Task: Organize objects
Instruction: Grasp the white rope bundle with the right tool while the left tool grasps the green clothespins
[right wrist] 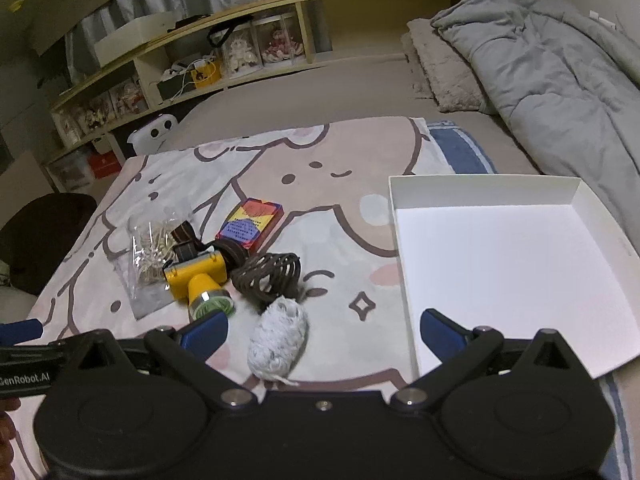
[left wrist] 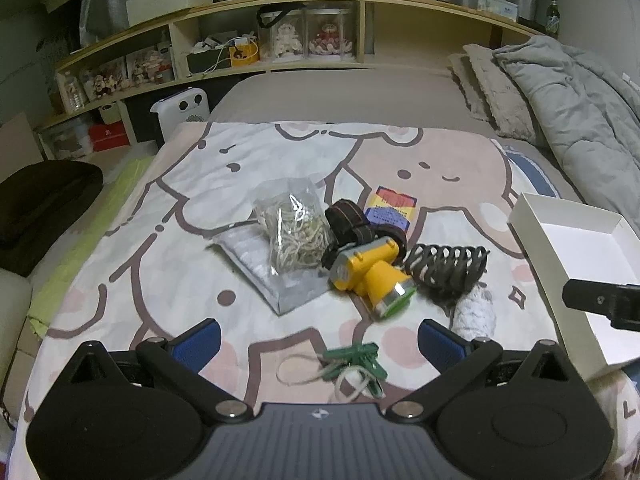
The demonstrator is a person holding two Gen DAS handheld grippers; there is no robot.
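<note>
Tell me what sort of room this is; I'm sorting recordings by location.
Most likely a bedroom. The items lie on a cartoon-print blanket spread over a bed, with pillows and a grey comforter at one side and a shelf headboard full of dolls behind.

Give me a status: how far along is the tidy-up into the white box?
Nothing looks done: the white box is empty. Nothing in hand; left gripper and right gripper both have open jaws. All left on the blanket: yellow headlamp, coil clip, white yarn ball, bag of rubber bands, colorful card box, green clothespin.
</note>
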